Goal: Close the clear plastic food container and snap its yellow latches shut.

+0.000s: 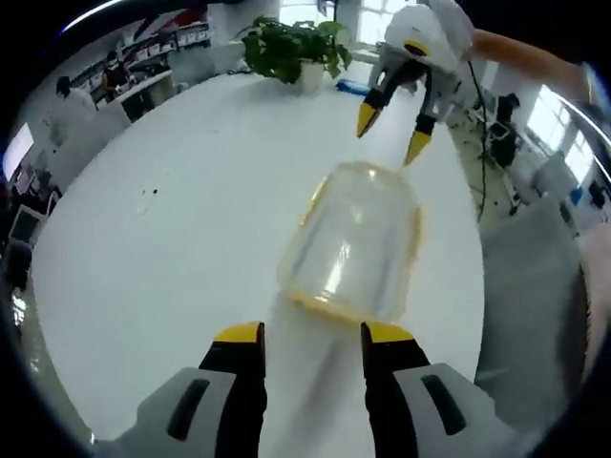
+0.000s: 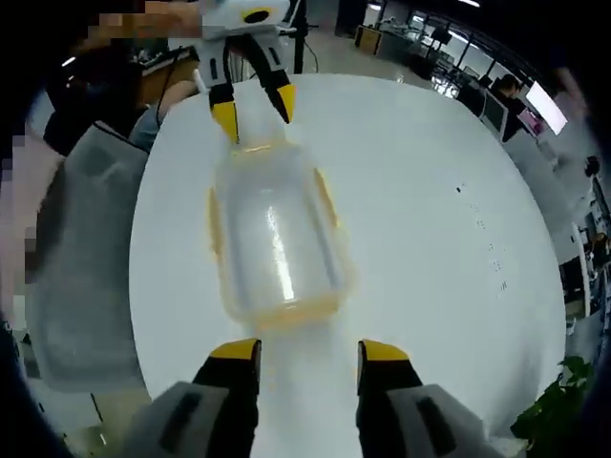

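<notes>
Left hand-held gripper [image 1: 311, 333]: my jaws stand parted and hold nothing; their yellow tips sit just short of the near end of the container. Seen from the other side, it hangs over the far end [image 2: 254, 107].
Right hand-held gripper [image 2: 309, 351]: my jaws are likewise parted and empty, tips just before the opposite end of the container. From the left gripper view it hovers above the far end [image 1: 392, 130].
Surface [image 1: 172, 248]: round and white, carrying the work.
Container [image 1: 351, 244]: clear plastic, lying near the middle of the surface between my two hand-held grippers; its lid appears to be seated on top, though blur leaves this uncertain.
Yellow latches [image 2: 327, 198]: yellow strips run along the container's sides and ends; whether any is snapped down I cannot tell.
Potted plant [image 1: 291, 46]: at the far edge of the surface, well apart from the work.
Step in hand: approach, one hand-held gripper at each end, nothing yet gripped or pressed.
Next move: I judge each latch needs a firm downward push from a jaw tip while the other hand-held gripper steadies the container against sliding.
</notes>
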